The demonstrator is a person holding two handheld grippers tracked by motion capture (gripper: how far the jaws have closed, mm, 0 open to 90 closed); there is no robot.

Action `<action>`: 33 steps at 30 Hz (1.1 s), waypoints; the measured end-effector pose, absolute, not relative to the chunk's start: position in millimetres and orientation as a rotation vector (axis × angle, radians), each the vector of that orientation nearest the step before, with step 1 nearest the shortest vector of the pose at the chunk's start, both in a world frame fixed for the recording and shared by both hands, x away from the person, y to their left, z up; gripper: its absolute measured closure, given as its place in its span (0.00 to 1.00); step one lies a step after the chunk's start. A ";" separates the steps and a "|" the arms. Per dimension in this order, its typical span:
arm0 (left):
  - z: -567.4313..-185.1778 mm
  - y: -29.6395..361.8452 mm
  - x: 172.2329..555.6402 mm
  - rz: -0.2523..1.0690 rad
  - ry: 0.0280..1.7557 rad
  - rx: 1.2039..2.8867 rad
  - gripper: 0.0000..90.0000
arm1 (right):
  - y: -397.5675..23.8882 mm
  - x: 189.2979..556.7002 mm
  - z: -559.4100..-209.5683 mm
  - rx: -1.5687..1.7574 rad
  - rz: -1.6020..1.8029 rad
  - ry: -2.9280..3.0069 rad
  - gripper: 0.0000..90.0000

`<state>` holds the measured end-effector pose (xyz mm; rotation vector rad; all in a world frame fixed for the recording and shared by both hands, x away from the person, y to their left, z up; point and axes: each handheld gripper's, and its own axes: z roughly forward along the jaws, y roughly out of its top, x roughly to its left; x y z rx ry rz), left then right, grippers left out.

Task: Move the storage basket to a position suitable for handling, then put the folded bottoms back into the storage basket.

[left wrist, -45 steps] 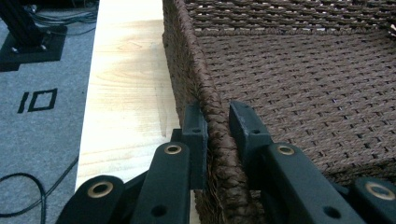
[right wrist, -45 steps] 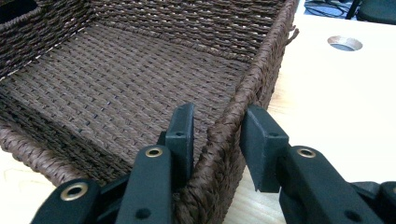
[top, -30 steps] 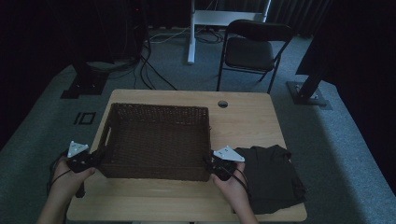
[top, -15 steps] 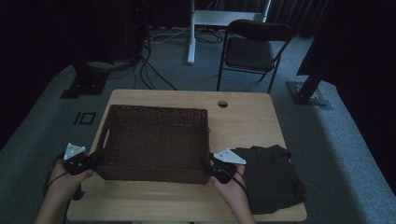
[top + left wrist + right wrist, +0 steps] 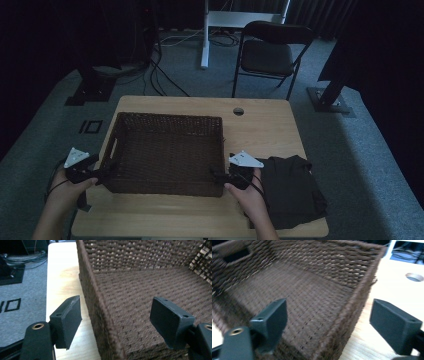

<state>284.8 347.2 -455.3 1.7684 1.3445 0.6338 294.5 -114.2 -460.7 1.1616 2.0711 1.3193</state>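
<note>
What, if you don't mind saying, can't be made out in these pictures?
- High view: the dark folded cloth is too dim to identify.
- High view: the right claw meets the brown woven wicker basket; its jaws merge with the dark weave.
- Right claw view: the basket's near rim is motion-blurred.

Each gripper, left [image 5: 97, 173] and right [image 5: 218, 176], is black with a grey three-cornered plate on top, blocky rectangular jaw pads, brass-coloured screw eyelets and a thin trailing cable.
</note>
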 end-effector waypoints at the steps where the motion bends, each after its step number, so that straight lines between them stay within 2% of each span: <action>1: -454.3 347.3 284.9 0.634 1.344 1.762 0.29 | -114.2 294.5 -460.7 1.162 1.319 2.071 0.14; 2: -452.6 347.6 284.9 0.637 1.336 1.769 0.29 | -114.1 295.3 -461.2 1.144 1.314 2.087 0.14; 4: -450.1 347.2 285.0 0.646 1.325 1.766 0.19 | -114.0 297.0 -462.8 1.144 1.306 2.101 0.15; 9: -436.6 345.5 282.1 0.675 1.300 1.740 0.19 | -116.0 298.6 -462.8 1.137 1.333 2.100 0.15; 21: -419.2 322.0 282.9 0.614 1.217 1.698 0.19 | -126.8 302.6 -441.0 1.066 1.350 2.057 0.15; 33: -416.6 279.6 287.1 0.523 1.080 1.776 0.19 | -154.5 302.0 -434.1 1.093 1.335 2.011 0.15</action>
